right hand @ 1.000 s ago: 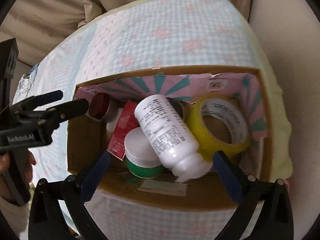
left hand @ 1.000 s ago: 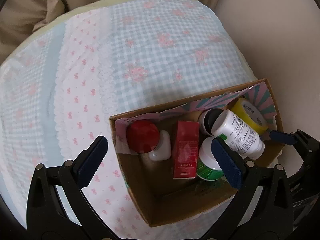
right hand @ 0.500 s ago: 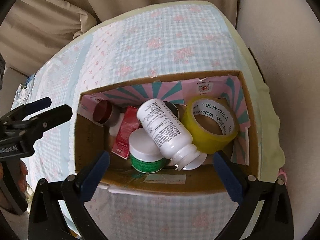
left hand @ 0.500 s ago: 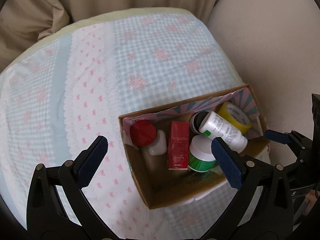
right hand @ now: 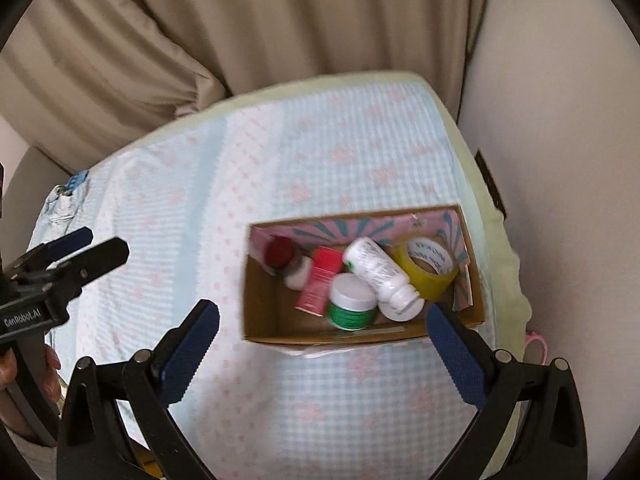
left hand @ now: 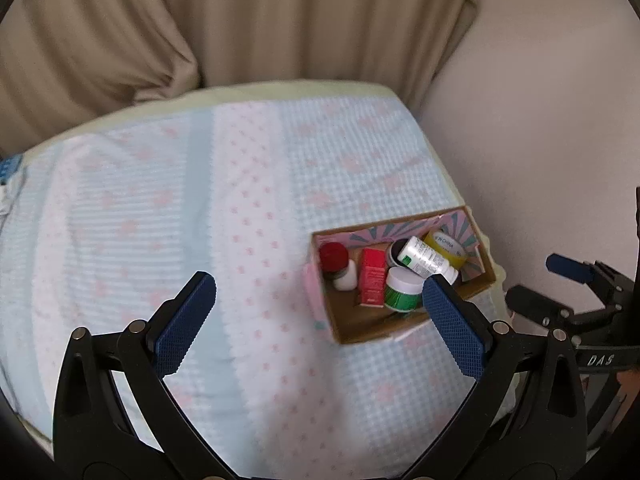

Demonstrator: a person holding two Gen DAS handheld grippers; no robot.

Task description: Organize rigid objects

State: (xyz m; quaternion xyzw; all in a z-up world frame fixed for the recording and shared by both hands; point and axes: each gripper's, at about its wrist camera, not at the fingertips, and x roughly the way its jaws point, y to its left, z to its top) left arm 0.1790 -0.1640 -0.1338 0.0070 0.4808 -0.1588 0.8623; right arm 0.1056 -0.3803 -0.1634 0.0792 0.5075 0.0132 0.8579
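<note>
A cardboard box [left hand: 368,330] [right hand: 260,304] sits on the table's right side. Inside lie a red-capped bottle [left hand: 334,258] [right hand: 280,251], a red carton [left hand: 373,278] [right hand: 320,284], a green jar with a white lid [left hand: 402,294] [right hand: 352,304], a white pill bottle [left hand: 426,260] [right hand: 376,270] on its side and a yellow tape roll [left hand: 446,246] [right hand: 428,262]. My left gripper [left hand: 320,320] is open, high above the cloth to the box's left. My right gripper [right hand: 322,344] is open above the box's near edge. Neither holds anything.
A pastel cloth [left hand: 200,208] [right hand: 340,152] with pink prints covers the table. Beige curtains [left hand: 240,20] hang behind and a pale wall [left hand: 540,120] stands to the right. A small blue-and-white thing [right hand: 66,200] lies at the cloth's far left edge. A hand [right hand: 24,364] grips the other tool.
Both grippers have pulled back and up from the box, so it looks smaller and farther away. The items in the box have not moved.
</note>
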